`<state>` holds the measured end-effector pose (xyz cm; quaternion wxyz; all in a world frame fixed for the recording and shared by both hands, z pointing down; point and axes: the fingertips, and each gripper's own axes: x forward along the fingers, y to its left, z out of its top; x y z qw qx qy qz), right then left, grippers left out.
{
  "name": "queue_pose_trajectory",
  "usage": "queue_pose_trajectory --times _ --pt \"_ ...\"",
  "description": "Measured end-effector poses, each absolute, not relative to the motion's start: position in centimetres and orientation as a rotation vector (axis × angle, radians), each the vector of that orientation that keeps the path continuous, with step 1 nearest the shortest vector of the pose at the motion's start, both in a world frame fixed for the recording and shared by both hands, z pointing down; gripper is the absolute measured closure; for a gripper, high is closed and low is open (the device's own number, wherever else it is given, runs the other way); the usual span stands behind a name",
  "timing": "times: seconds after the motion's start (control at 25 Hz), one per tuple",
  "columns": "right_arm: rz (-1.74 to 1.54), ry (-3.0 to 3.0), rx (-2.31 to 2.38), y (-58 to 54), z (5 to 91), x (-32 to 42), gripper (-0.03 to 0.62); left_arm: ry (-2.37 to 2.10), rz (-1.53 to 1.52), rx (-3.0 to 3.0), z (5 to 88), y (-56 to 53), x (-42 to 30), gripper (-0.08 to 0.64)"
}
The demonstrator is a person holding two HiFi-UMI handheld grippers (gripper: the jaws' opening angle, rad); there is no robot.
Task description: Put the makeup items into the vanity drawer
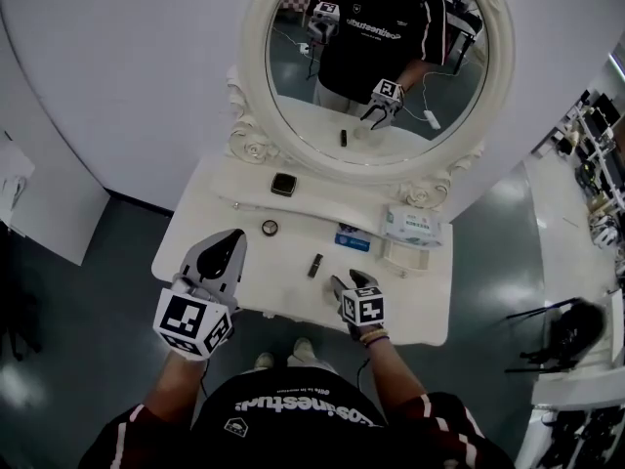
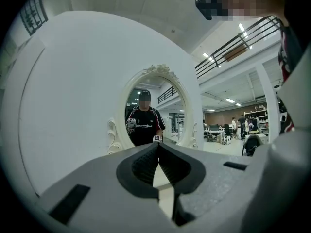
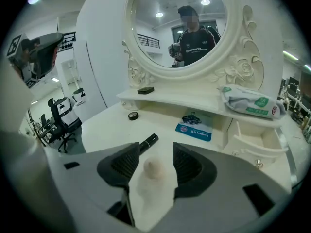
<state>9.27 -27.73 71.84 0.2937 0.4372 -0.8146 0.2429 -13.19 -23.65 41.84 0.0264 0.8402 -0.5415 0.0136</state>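
Hovering left gripper [image 1: 234, 242] over the front-left corner, jaws pressed together, nothing between them. Lying mid-table toward the front edge: black tube [image 3: 147, 142]. Straddling a pale rounded item [image 3: 154, 169] near the front edge with right gripper [image 3: 155, 150], jaws apart (probably not gripping yet). Advising centring, closing gently, then carrying to the open drawer [image 3: 257, 147] by the right edge. Blurring badly: item's identity unclear, drawer interior mostly hidden.

Between the fingers [image 3: 127, 163] of my right gripper [image 3: 153, 155] sits a pale blob [image 3: 154, 169] too blurred to name, and the left finger hides part of the black tube [image 3: 148, 141].
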Motion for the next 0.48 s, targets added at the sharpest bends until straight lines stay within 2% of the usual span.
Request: queue_pose_trajectory --times 0.48 --pt "0.654 -2.119 1.104 -28.4 75.6 8.5 0.379 -1.699 0.078 2.579 42.2 -23.7 -13.1 0.554"
